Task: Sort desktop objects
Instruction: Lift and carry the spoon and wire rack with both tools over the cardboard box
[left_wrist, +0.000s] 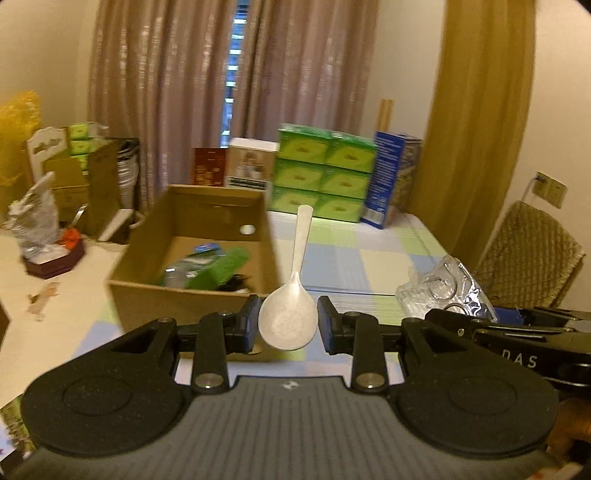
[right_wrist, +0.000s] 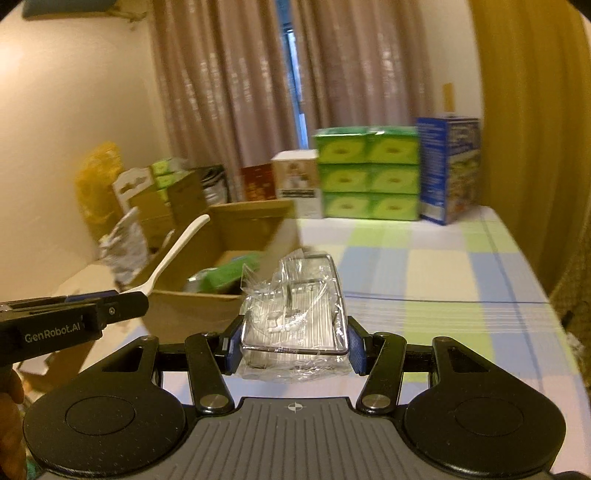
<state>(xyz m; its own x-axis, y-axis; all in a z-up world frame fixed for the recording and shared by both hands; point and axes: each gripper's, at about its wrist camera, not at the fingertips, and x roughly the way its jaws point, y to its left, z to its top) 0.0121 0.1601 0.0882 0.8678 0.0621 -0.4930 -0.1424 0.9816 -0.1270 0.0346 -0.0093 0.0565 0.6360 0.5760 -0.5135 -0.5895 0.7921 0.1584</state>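
My left gripper (left_wrist: 287, 326) is shut on the bowl of a white plastic spoon (left_wrist: 291, 310), whose handle points up and away; the spoon also shows in the right wrist view (right_wrist: 173, 251). It is held above the table, just in front of an open cardboard box (left_wrist: 192, 295) that holds green and clear packages. My right gripper (right_wrist: 293, 349) is shut on a clear plastic-wrapped wire rack (right_wrist: 295, 314), held above the checked tablecloth to the right of the box (right_wrist: 192, 314). The wrapped rack shows at the right of the left wrist view (left_wrist: 439, 288).
Stacked green boxes (left_wrist: 321, 173), a blue carton (left_wrist: 391, 181) and a white box (left_wrist: 251, 166) stand at the table's far edge. More cartons and a crumpled bag (left_wrist: 37, 218) are at the left. A chair with a woven cover (left_wrist: 532, 251) stands at the right.
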